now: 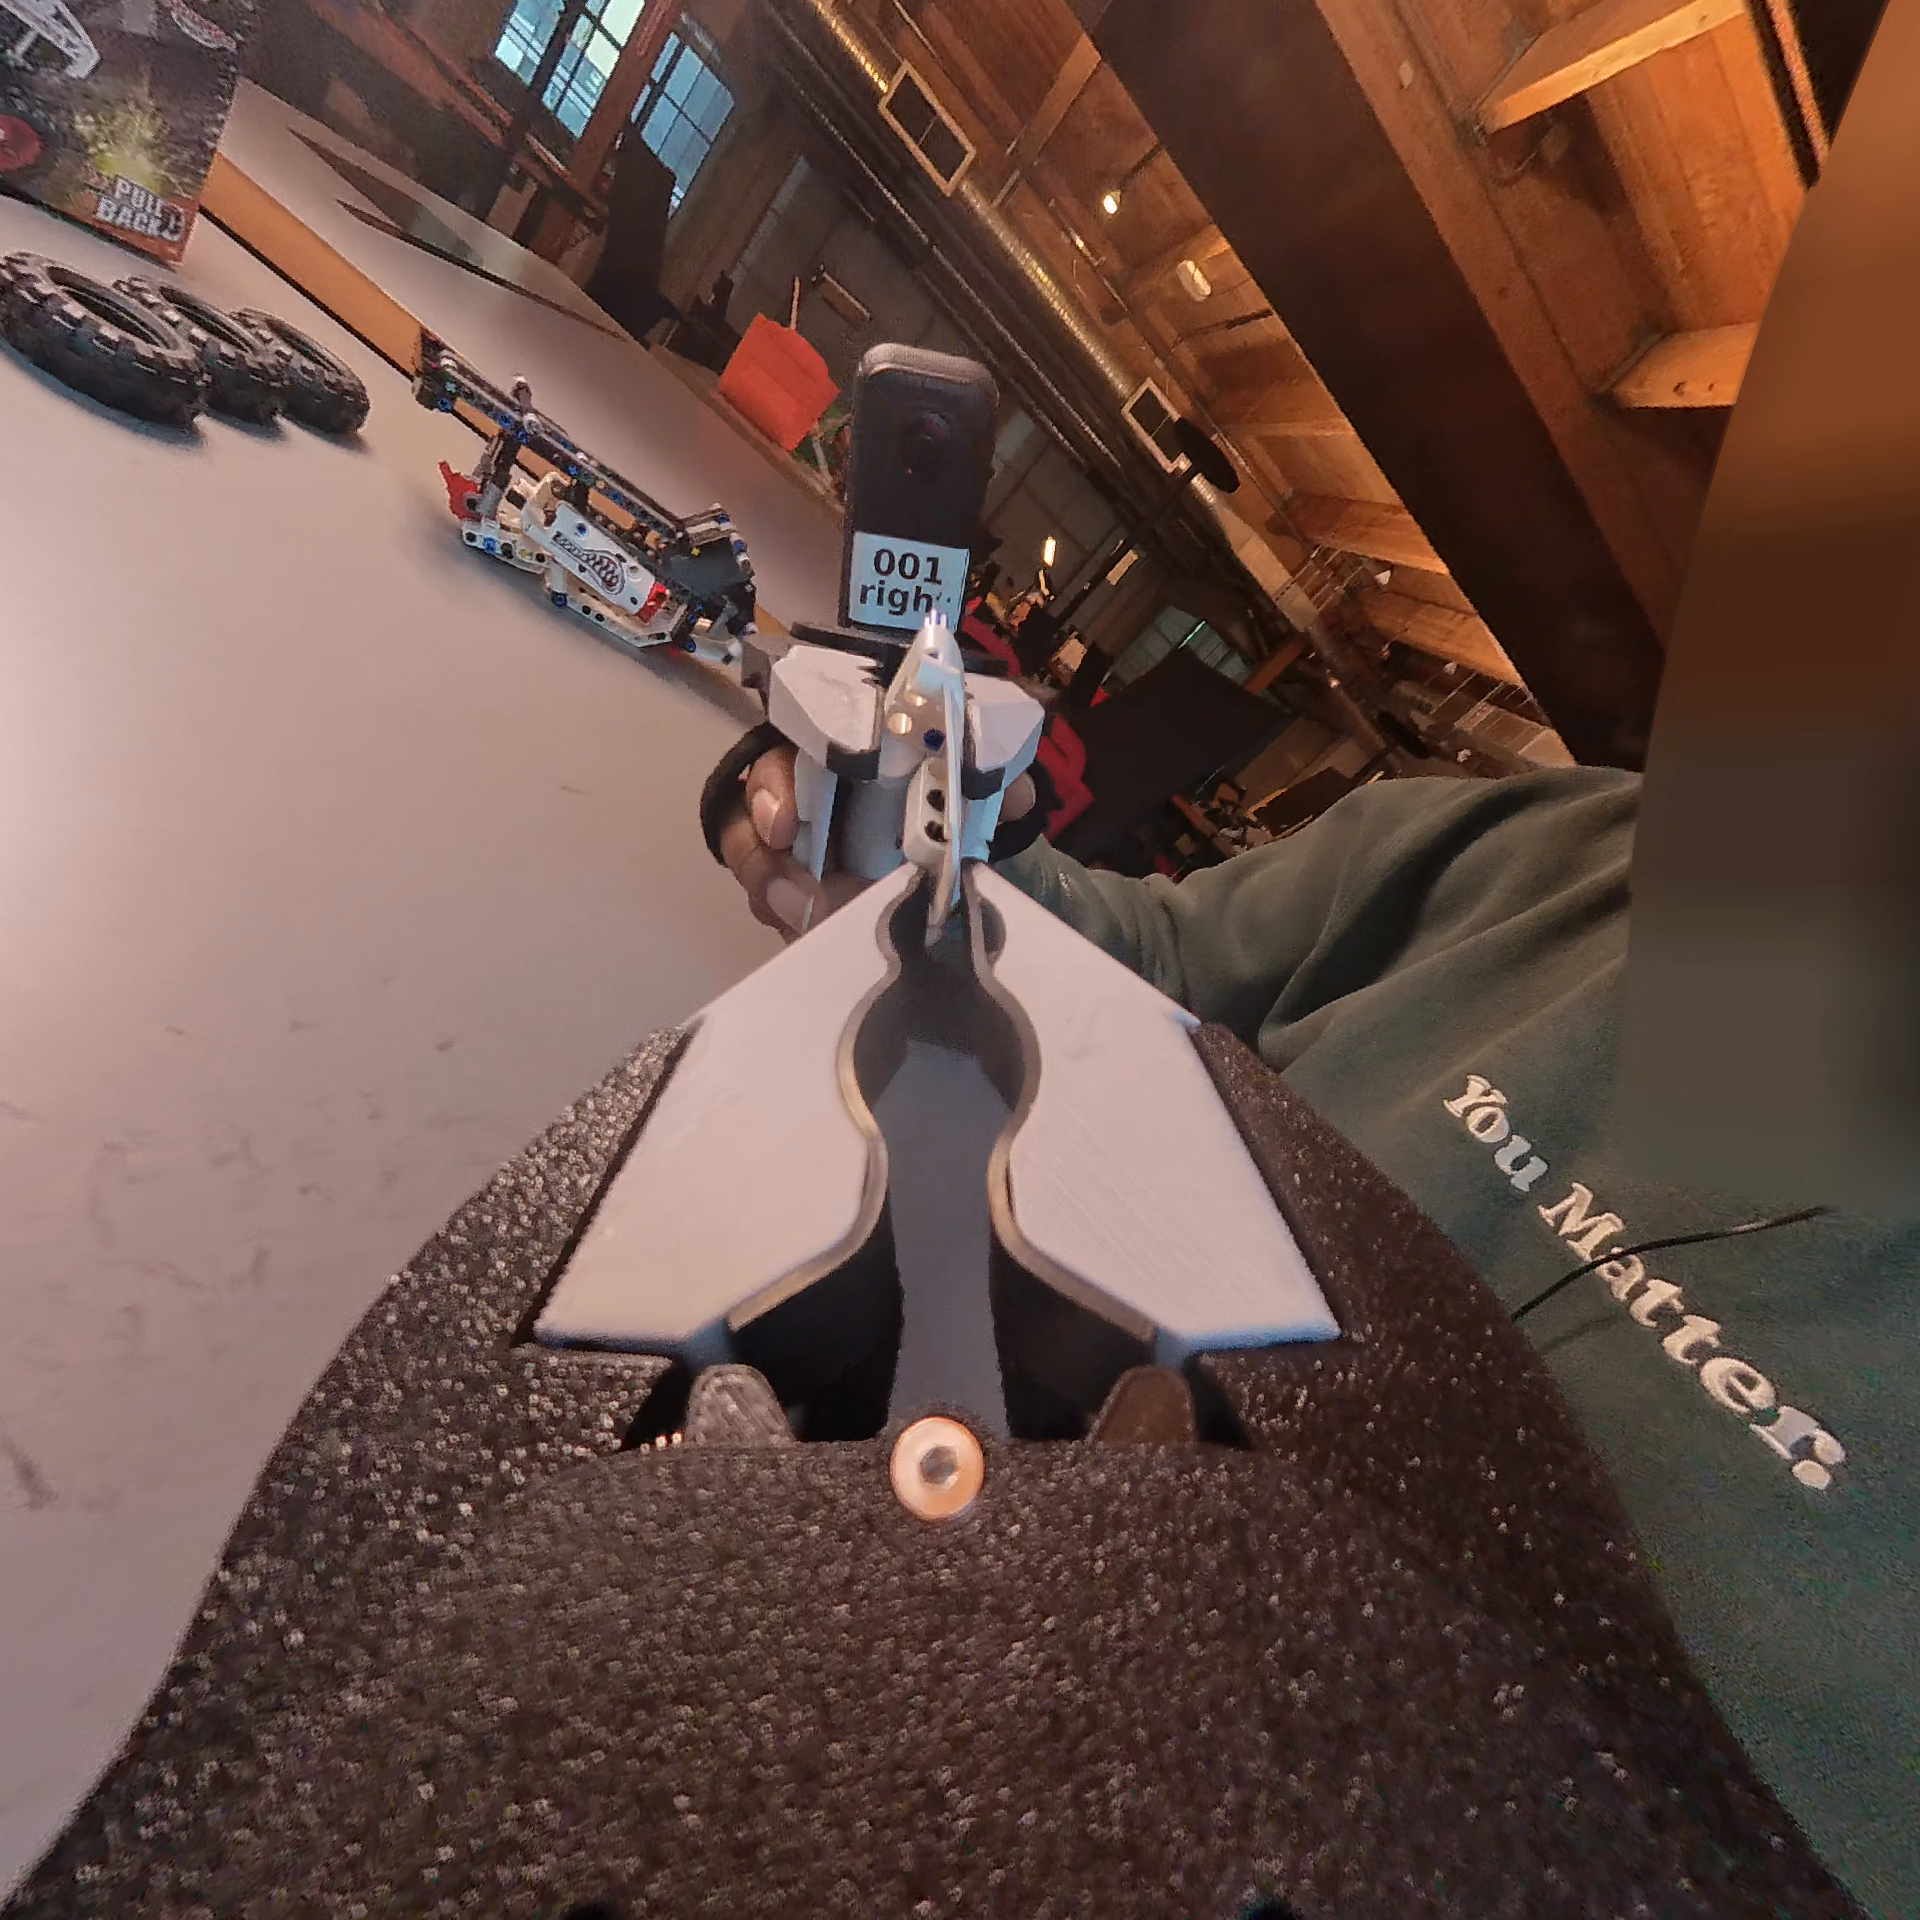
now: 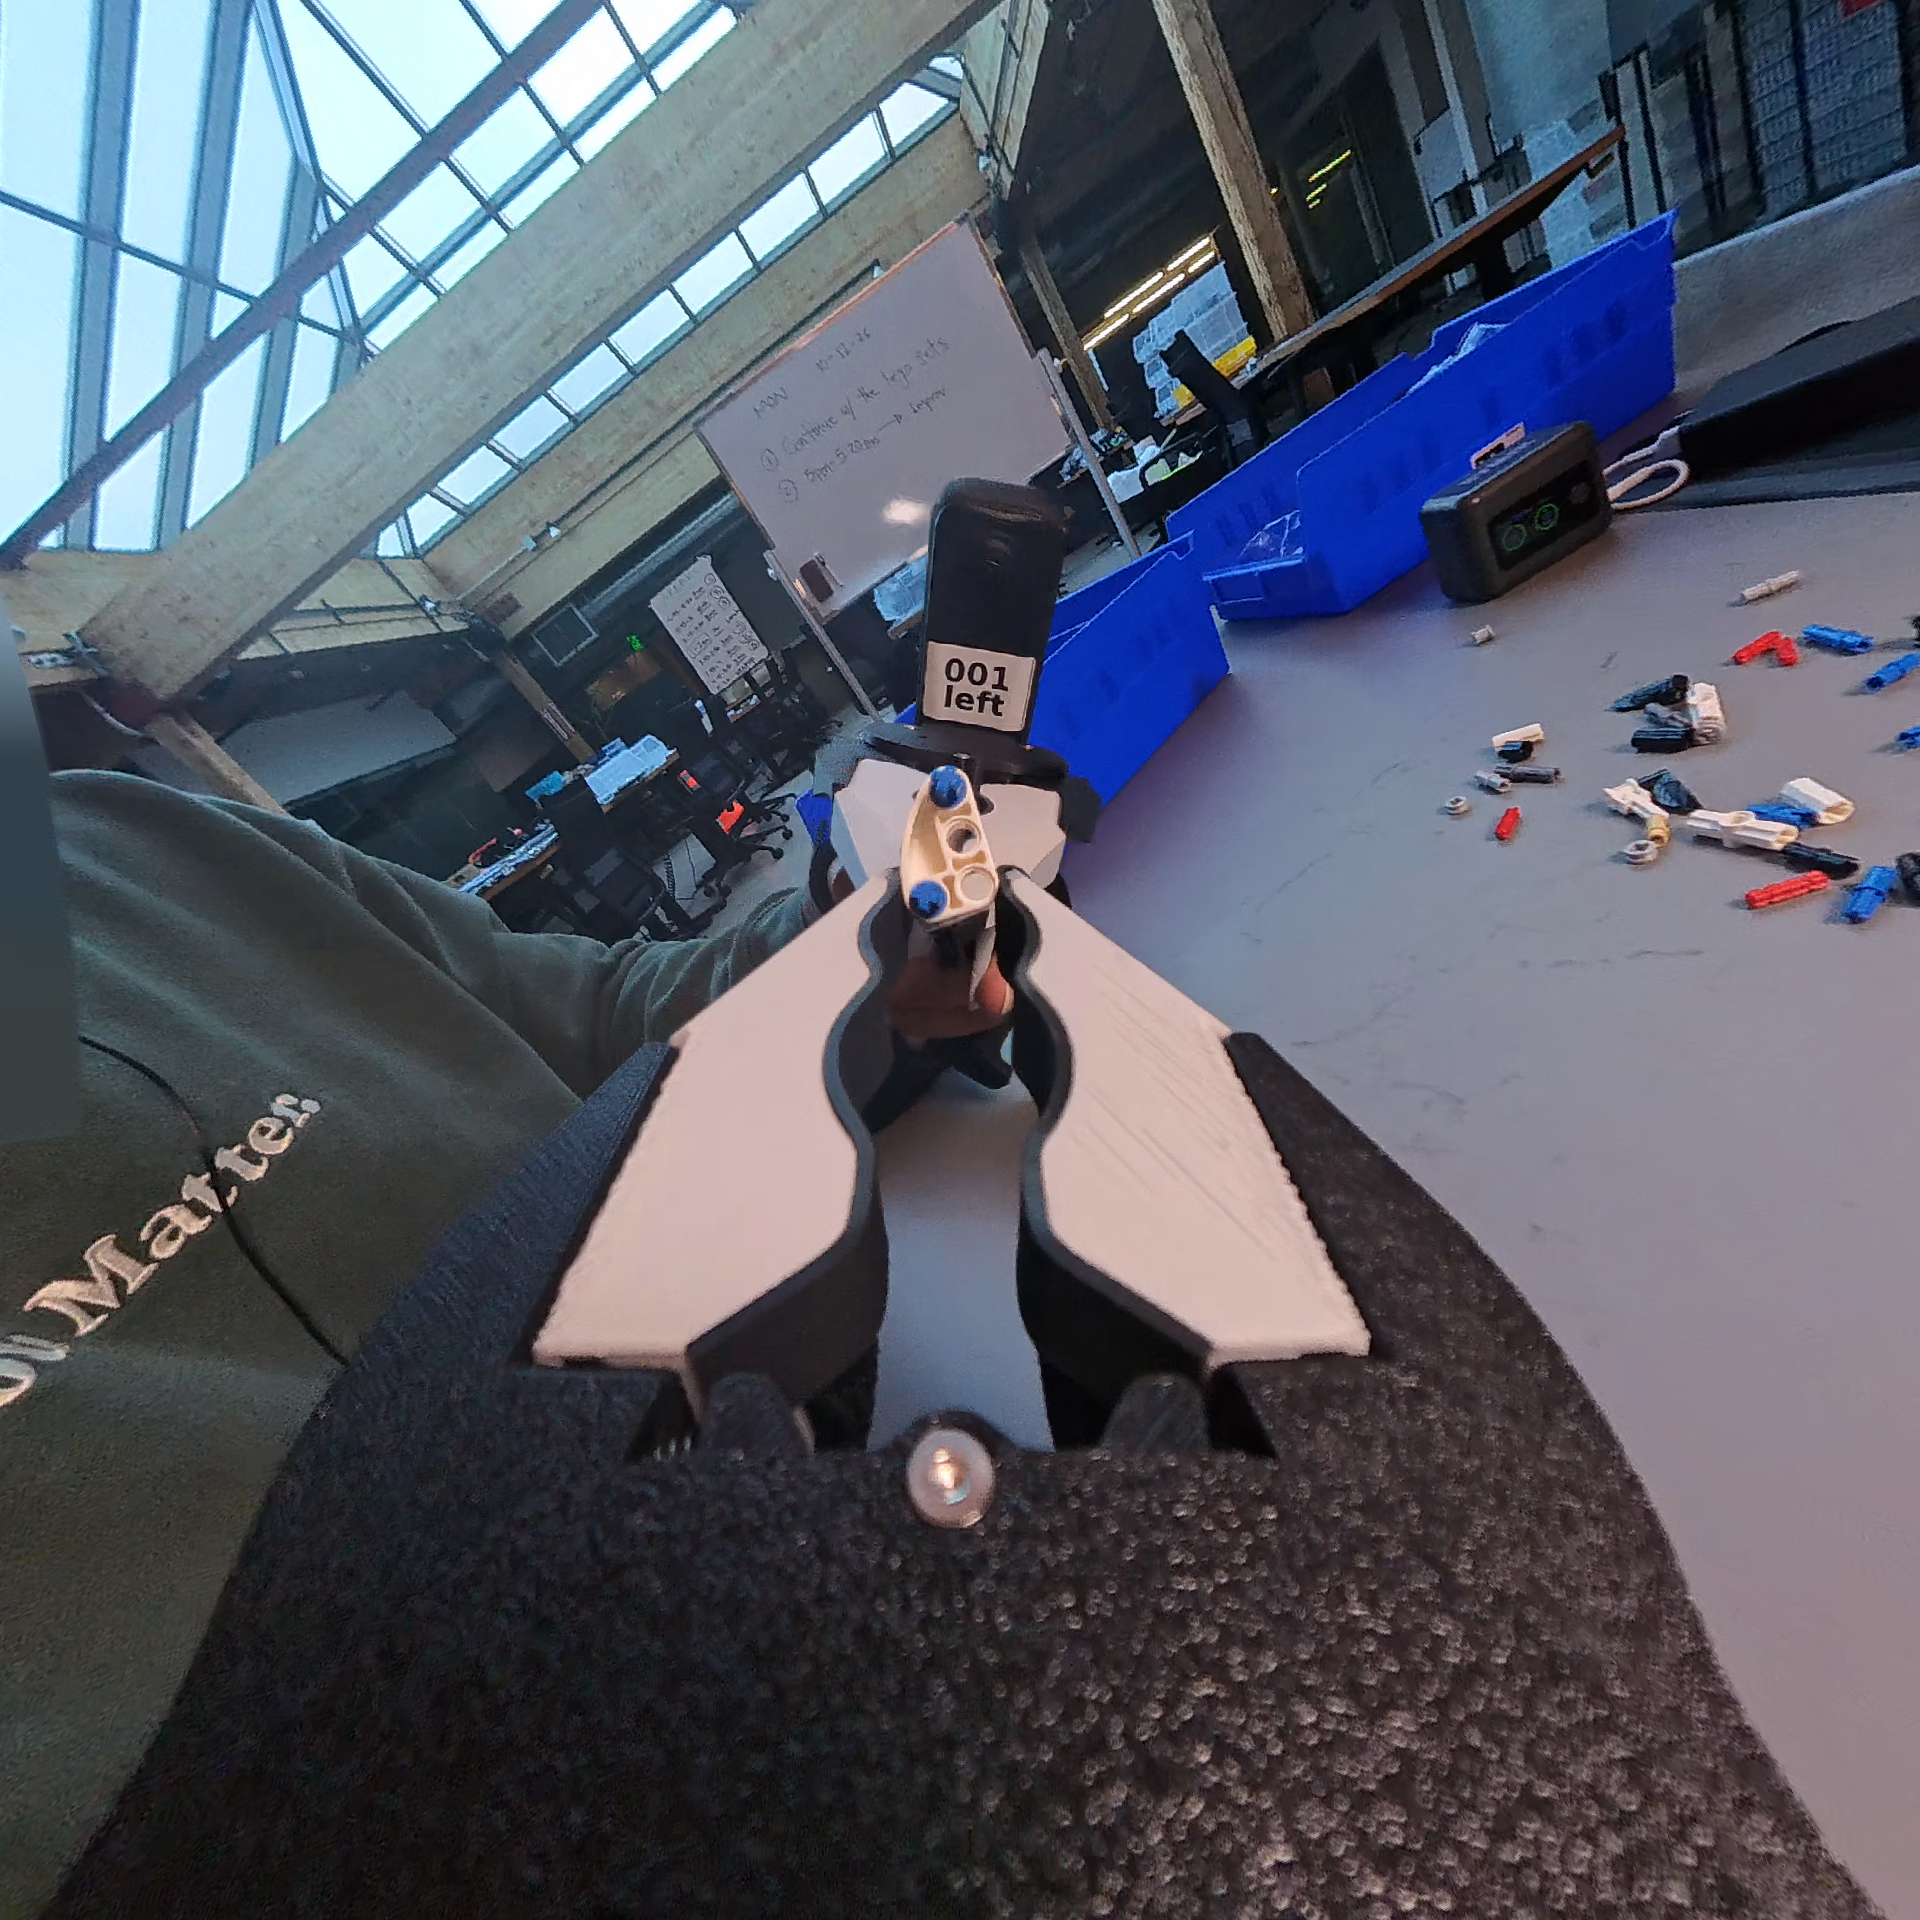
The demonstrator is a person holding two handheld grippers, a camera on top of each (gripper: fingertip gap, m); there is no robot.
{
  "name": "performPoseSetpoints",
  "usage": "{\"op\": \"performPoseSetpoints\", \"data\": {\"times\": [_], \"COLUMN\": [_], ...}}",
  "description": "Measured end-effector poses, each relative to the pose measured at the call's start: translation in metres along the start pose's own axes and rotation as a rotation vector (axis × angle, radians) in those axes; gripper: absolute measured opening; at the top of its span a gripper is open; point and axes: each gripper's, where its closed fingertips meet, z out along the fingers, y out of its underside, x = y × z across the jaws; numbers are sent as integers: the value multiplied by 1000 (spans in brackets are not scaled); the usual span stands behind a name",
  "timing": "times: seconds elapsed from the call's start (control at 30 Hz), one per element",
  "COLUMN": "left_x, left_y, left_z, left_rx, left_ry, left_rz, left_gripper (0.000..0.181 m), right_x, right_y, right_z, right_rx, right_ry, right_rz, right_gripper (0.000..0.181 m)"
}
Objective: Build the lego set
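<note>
My left gripper point(image 1: 940, 899) and right gripper point(image 2: 951, 920) face each other tip to tip above the table. Between them is a small white curved lego piece with blue pins point(image 2: 951, 852). In the left wrist view it point(image 1: 928, 758) shows edge-on, with its lower end pinched between my left fingertips. In the right wrist view it shows face-on, with its lower end between my right fingertips. Both grippers look shut on it. A partly built lego chassis point(image 1: 592, 530) lies on the table beyond.
Three black tyres point(image 1: 177, 343) and the set's box point(image 1: 104, 114) sit at the far left of the grey table point(image 1: 260, 831). Loose lego pieces point(image 2: 1714, 790) are scattered at right, near a black device point(image 2: 1517, 509) and blue bins point(image 2: 1455, 447). A person's green sleeve point(image 1: 1403, 914) is close by. Less than 4 cm separates the two grippers' tips.
</note>
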Motion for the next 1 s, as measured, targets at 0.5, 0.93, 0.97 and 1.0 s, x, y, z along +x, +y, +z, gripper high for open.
{"op": "performPoseSetpoints", "data": {"times": [0.5,0.93,0.97,1.0], "left_x": [-3,-4,-3,-2], "left_y": [-3,-7,-7,-8], "left_z": [-3,-5,-5,-5], "left_rx": [29,49,43,39], "left_ry": [20,-8,-10,-9], "left_rz": [-79,-48,-34,-27], "left_gripper": [6,2,1,1], "right_x": [1,5,4,2], "right_y": [7,12,11,10], "right_z": [2,3,4,4], "right_rx": [-44,-57,-52,-44], "right_ry": [37,71,62,50], "right_rz": [-101,-145,-131,-115], "right_gripper": [15,15,15,15]}}
